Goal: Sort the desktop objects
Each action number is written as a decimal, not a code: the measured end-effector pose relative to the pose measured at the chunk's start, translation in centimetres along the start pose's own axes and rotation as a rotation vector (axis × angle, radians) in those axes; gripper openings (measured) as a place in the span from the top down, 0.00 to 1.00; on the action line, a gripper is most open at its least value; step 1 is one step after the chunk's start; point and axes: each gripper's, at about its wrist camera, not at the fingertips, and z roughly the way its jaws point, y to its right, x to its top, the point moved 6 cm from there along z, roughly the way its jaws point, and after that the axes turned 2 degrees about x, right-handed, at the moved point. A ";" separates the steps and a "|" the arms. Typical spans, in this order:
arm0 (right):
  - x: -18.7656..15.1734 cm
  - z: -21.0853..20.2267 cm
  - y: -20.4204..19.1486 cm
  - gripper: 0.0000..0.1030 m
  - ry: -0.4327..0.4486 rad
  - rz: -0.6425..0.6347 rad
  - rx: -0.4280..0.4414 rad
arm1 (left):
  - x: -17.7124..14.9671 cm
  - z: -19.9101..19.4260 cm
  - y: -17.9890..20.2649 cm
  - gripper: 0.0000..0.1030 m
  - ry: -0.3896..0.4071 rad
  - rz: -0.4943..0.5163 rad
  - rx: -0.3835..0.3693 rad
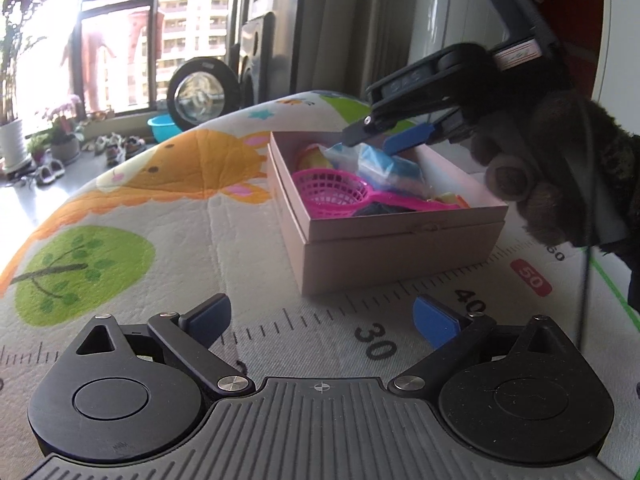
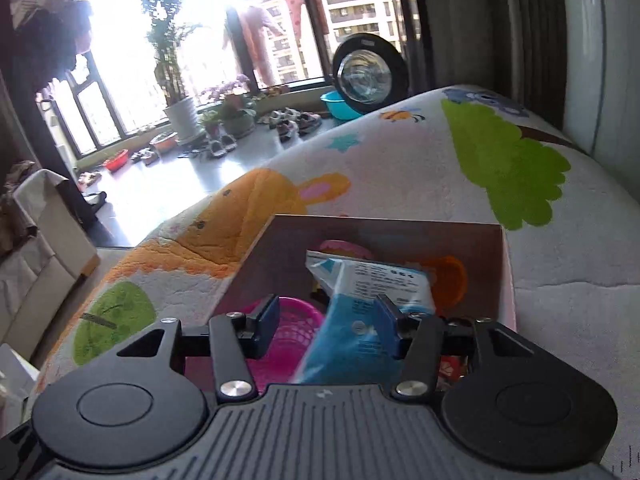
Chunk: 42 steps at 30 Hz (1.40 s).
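A: Two grippers in my feeds. My left gripper (image 1: 322,320) sits low over the mat (image 1: 160,216), fingers spread wide, nothing between them.

B: And the right?

A: My right gripper (image 2: 326,326) is over the box (image 1: 392,240). Its fingers are apart. The blue packet (image 2: 360,320) lies between them, touching the right pad (image 2: 386,326); the left pad is clear of it. Whether it's gripped, I can't tell.

B: Where's the packet?

A: Inside the box, leaning on the other items. A pink basket (image 1: 328,194) lies beside it, nearer the box's left wall, with something orange (image 2: 450,280) behind.

B: The box itself?

A: On the mat, just beyond the printed ruler (image 1: 400,312), lid off.
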 end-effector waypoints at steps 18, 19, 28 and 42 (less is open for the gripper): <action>-15.9 -9.4 -0.9 0.00 0.050 -0.010 -0.235 | -3.3 0.5 1.1 0.00 -0.069 -0.011 0.152; -16.3 -9.3 -0.4 0.00 0.042 0.015 -0.246 | -3.4 0.7 1.1 0.00 -0.072 -0.024 0.171; -17.2 -6.4 2.0 0.00 -0.008 -0.033 -0.407 | -3.1 3.0 0.8 0.00 -0.072 -0.106 0.294; -17.8 -6.6 2.1 0.00 0.062 -0.007 -0.433 | -3.3 2.7 1.0 0.00 -0.065 -0.108 0.298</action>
